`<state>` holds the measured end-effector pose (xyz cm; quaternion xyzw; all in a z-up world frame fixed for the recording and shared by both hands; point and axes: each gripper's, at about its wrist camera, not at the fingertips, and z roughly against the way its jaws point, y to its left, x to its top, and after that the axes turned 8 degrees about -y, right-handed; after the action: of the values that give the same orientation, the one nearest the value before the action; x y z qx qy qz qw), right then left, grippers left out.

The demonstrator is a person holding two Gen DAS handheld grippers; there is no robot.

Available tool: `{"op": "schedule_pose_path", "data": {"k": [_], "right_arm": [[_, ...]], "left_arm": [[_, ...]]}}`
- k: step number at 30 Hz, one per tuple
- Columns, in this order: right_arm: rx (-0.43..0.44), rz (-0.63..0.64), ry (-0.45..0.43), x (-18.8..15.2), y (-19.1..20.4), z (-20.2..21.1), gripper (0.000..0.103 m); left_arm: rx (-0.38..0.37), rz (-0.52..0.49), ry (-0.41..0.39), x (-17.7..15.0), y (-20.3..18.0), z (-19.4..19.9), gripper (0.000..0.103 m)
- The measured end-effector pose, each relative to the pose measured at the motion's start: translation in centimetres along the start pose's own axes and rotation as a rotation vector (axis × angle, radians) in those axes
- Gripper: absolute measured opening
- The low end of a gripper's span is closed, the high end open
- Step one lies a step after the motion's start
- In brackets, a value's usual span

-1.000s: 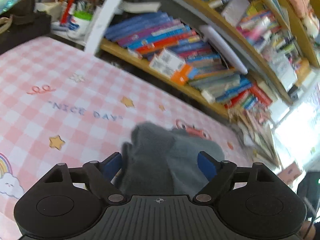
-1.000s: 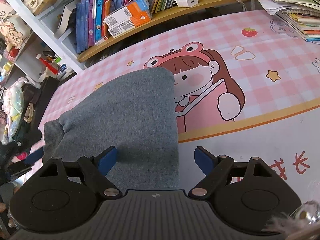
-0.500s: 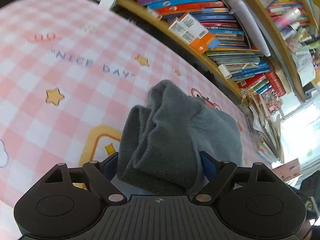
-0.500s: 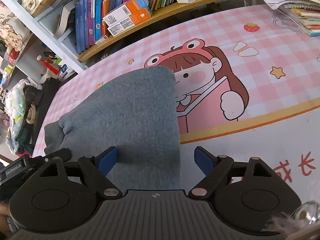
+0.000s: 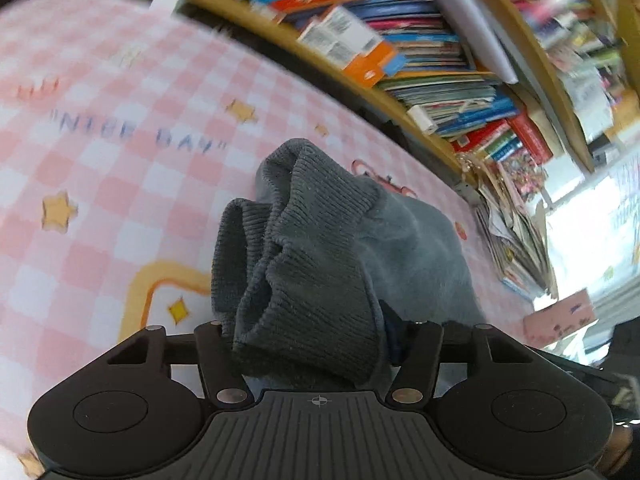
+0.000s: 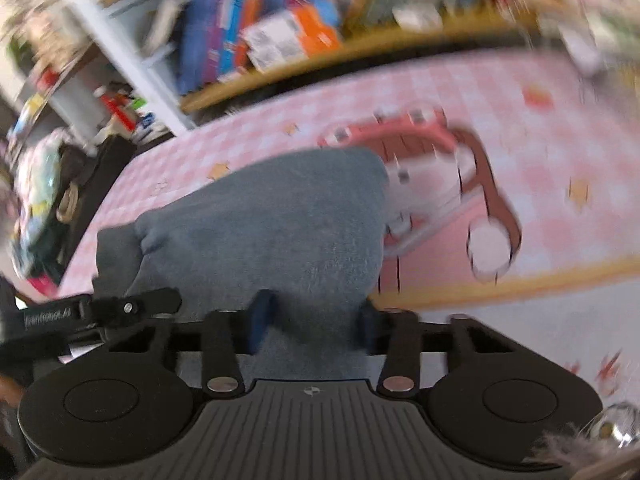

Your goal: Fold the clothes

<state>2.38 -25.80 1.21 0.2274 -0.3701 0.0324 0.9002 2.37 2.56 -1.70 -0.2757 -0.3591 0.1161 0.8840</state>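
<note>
A grey knit garment [image 5: 320,248] lies folded on the pink checked table mat [image 5: 104,184]. Its ribbed hem bunches up between the jaws of my left gripper [image 5: 312,340], which have closed in on it; the fingertips are hidden under the cloth. In the right wrist view the same garment [image 6: 272,228] lies ahead, and my right gripper [image 6: 312,320] has its blue pads pressed into the near edge of the cloth. The left gripper [image 6: 100,312] shows at the left edge there.
A wooden shelf edge with rows of books [image 5: 400,40] runs along the far side of the table. A stack of magazines [image 5: 516,240] lies at the right. A cartoon girl print [image 6: 460,184] covers the mat right of the garment. The right wrist view is motion-blurred.
Both grippers have closed from wide open onto the garment. The left one has moved forward so the ribbed hem bunches between its jaws. The right view has become blurred by motion.
</note>
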Motion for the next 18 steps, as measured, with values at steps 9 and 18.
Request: {"op": "schedule_pose_path", "data": {"k": [9,18], "right_arm": [[-0.001,-0.103,0.041,-0.1,-1.9,-1.1,0.057],[0.068,-0.257,0.105,-0.2,-3.7,-2.9,0.055]], "left_arm": [[-0.004,0.038,0.039,0.4,0.9,-0.5,0.066],[-0.020,0.110,0.066,0.3,1.6,-1.6,0.065]]}}
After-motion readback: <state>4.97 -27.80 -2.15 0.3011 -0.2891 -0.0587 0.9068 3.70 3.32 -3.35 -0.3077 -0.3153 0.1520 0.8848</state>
